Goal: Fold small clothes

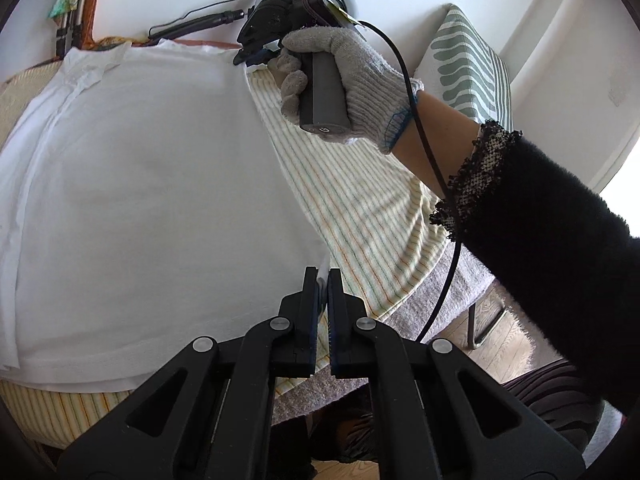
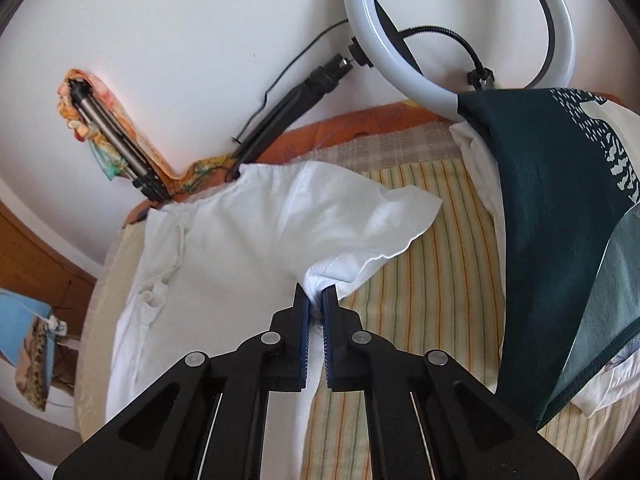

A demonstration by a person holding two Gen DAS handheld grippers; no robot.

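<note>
A white T-shirt [image 1: 152,184] lies spread on a striped cloth [image 1: 360,216]. My left gripper [image 1: 323,274] is shut on the shirt's near right corner at the hem. In the left wrist view the right gripper [image 1: 250,54], held by a gloved hand [image 1: 340,80], pinches the shirt's far right edge. In the right wrist view my right gripper [image 2: 316,292] is shut on a bunched fold of the white T-shirt [image 2: 248,248] beside its sleeve [image 2: 400,216], which lies on the striped cloth [image 2: 432,300].
A ring light [image 2: 400,60] on a black stand leans at the wall behind the shirt. A dark green and white garment [image 2: 560,240] lies at the right. A patterned cushion [image 1: 468,60] stands at the right. The surface's edge and wood floor [image 1: 504,332] lie below.
</note>
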